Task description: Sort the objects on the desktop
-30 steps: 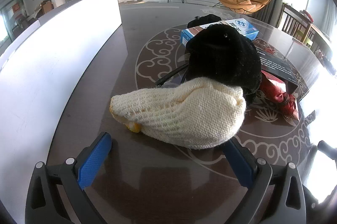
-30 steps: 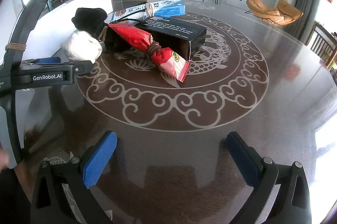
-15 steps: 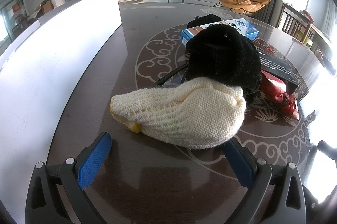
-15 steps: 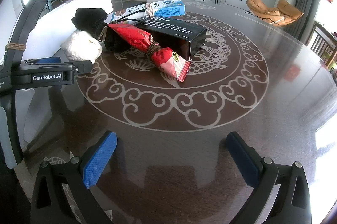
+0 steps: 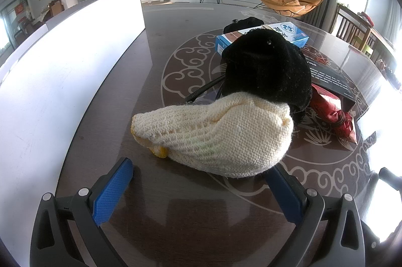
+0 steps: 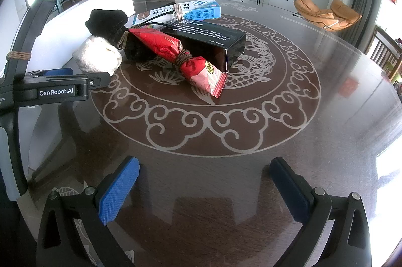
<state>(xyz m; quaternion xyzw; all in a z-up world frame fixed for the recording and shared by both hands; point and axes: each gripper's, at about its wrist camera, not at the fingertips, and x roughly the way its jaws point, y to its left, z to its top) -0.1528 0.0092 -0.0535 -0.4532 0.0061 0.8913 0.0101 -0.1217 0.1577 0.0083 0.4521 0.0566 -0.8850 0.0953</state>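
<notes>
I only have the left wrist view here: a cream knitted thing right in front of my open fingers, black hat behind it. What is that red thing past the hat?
Observer: A red snack packet, lying diagonally and tied with rubber bands, its crimped end pointing toward the right gripper.
Operator: Is it touching the black box?
Observer: It lies right against the black box; its other end is against the black hat.
Operator: Is the right gripper near any of it?
Observer: No. It is open over bare table, apart from the pile, holding nothing.
Operator: And where is my left gripper from there?
Observer: The left gripper reaches in beside the cream knitted item.
</notes>
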